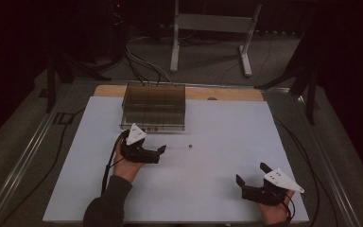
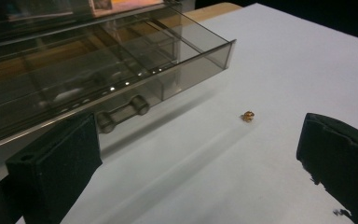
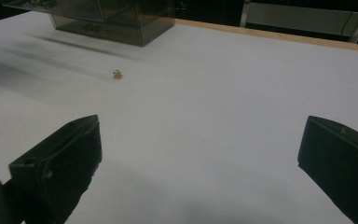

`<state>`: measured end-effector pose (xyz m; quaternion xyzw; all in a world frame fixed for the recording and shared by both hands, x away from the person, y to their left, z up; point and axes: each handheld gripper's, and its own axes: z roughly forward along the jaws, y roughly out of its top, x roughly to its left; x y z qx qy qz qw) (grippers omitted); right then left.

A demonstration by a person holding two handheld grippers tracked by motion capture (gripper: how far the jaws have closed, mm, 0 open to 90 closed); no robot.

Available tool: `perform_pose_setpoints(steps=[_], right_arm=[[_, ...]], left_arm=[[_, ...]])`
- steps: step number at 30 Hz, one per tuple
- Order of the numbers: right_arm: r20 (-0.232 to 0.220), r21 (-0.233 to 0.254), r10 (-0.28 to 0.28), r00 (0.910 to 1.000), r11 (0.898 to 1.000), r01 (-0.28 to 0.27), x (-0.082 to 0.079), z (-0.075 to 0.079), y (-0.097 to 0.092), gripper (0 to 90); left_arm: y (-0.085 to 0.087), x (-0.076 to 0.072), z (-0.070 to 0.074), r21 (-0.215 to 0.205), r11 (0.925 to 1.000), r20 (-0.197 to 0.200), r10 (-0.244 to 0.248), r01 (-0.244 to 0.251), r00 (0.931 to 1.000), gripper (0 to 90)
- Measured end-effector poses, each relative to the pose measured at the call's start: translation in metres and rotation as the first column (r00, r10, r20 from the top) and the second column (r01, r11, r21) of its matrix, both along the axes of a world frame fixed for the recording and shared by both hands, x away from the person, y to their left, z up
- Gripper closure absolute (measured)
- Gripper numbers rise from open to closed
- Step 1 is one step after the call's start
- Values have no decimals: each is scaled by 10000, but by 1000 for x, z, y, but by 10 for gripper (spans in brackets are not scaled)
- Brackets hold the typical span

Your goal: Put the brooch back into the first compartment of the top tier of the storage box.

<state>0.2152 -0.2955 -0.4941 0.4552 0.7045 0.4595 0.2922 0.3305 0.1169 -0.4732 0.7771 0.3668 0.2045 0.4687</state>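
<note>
White board (image 1: 217,189) covers the table under dim light, with dark floor and a metal frame beyond it. Nearest the person, the right gripper (image 1: 254,177) rests low at the board's near right corner, held in a hand (image 1: 276,213); its own view shows both black jaws spread wide with nothing between them. To the left and a little farther in, the left gripper (image 1: 161,150) sits in the left hand (image 1: 125,165), jaws likewise parted and empty, pointing toward the board's middle. Just ahead of it lies a small object (image 1: 189,146): from above it is a mere dark speck, but the left gripper view shows it as a tiny amber-gold piece (image 2: 247,116), possibly a bead or bit of jewellery, too small to tell. It lies apart from both grippers. Farthest back stands a smoky transparent box (image 1: 154,106); the left gripper view reveals inner dividers and a drawer-like front with a small handle (image 2: 123,112), which the high view leaves indistinct.
</note>
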Motion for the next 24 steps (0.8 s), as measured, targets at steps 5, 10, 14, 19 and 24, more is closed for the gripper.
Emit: perform_pose_setpoints(steps=[5,10,14,19,24], right_arm=[[-9,42,-18,10000,10000,18,0,0,-1,0],[-19,40,-14,10000,10000,15,1,0,-1,0],[-25,34,-14,10000,10000,14,1,-1,-1,0],[-23,30,-6,10000,10000,6,1,-1,-1,0],[-16,43,2,10000,10000,-2,1,-1,-1,0]], left_arm=[[-11,5,-5,148,9997,-91,-193,195,9998,4],[-20,10,-11,116,9992,-196,-387,389,9991,4],[-26,14,-16,-68,9990,-340,-443,441,9984,4],[-34,17,-21,-205,9987,-480,-480,470,9977,19],[-43,22,-25,-162,9982,-654,-583,573,9962,18]])
